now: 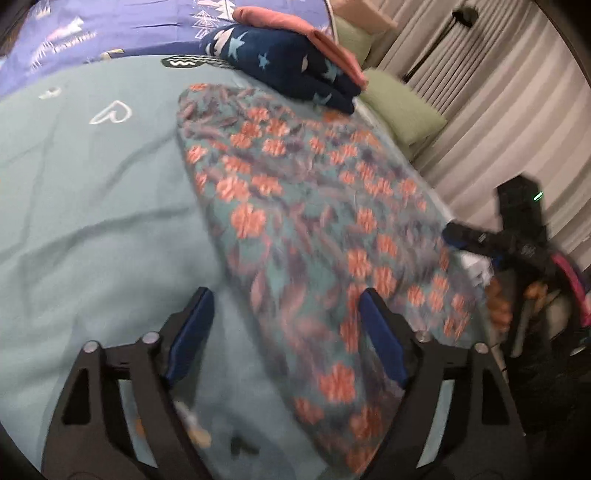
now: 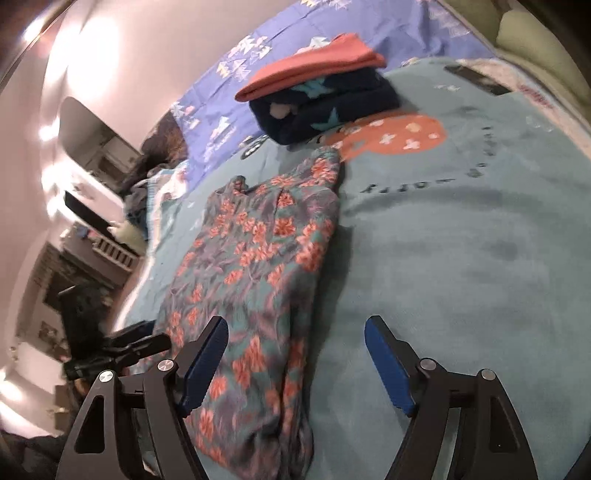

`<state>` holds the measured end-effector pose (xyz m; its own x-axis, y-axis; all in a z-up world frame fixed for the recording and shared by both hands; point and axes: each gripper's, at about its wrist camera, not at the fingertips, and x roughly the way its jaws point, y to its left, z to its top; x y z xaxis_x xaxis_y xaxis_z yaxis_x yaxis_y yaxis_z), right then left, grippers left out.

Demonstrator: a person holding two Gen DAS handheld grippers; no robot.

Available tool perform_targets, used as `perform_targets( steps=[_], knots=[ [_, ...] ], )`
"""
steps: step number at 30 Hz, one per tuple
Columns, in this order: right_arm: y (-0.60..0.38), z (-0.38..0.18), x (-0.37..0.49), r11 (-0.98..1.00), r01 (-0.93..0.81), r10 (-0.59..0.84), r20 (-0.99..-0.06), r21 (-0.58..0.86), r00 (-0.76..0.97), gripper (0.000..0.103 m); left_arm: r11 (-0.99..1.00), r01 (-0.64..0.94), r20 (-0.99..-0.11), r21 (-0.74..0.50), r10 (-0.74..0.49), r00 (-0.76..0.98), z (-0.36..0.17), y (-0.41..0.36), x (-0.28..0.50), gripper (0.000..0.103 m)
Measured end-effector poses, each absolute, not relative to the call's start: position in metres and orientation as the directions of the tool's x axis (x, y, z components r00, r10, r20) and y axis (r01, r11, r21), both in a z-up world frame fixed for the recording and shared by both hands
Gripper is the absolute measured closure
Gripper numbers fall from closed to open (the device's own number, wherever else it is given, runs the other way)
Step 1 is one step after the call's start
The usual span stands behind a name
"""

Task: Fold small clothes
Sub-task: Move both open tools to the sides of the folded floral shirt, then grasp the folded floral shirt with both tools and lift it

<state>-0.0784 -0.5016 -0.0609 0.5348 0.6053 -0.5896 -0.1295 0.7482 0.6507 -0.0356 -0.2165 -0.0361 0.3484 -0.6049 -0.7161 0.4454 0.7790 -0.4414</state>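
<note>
A floral garment [image 1: 295, 221], teal with orange flowers, lies folded lengthwise on the teal blanket [image 1: 92, 221]; it also shows in the right wrist view [image 2: 258, 266]. My left gripper [image 1: 286, 299] is open and empty, hovering over the garment's near left edge. My right gripper [image 2: 295, 328] is open and empty, above the garment's near right edge. A stack of folded clothes sits beyond: a navy star-print piece [image 1: 288, 66] [image 2: 325, 107] with a pink piece [image 1: 295, 26] [image 2: 314, 70] on top.
A purple patterned sheet [image 1: 110, 29] covers the far side of the bed. A green pillow [image 1: 402, 110] lies by the striped curtain [image 1: 498, 110]. The other gripper [image 1: 517, 229] [image 2: 110, 347] shows at the bed's edge. Furniture stands along the wall [image 2: 92, 155].
</note>
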Motion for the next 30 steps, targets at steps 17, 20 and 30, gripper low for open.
perform_targets(
  steps=[17, 20, 30],
  knots=[
    [-0.469, -0.071, 0.029, 0.722, -0.317, 0.685, -0.567, 0.616, 0.458, 0.037, 0.641, 0.555, -0.636, -0.531, -0.734, 0.239, -0.041, -0.249, 0.049, 0.02],
    [-0.472, -0.075, 0.039, 0.725, -0.291, 0.678, -0.571, 0.625, 0.463, 0.057, 0.651, 0.566, -0.647, -0.505, -0.72, 0.251, -0.042, -0.255, 0.057, 0.033],
    [-0.474, -0.068, 0.032, 0.753, -0.295, 0.647, -0.581, 0.588, 0.494, 0.087, 0.722, 0.546, -0.681, -0.425, -0.652, 0.333, -0.041, -0.254, 0.064, 0.085]
  ],
)
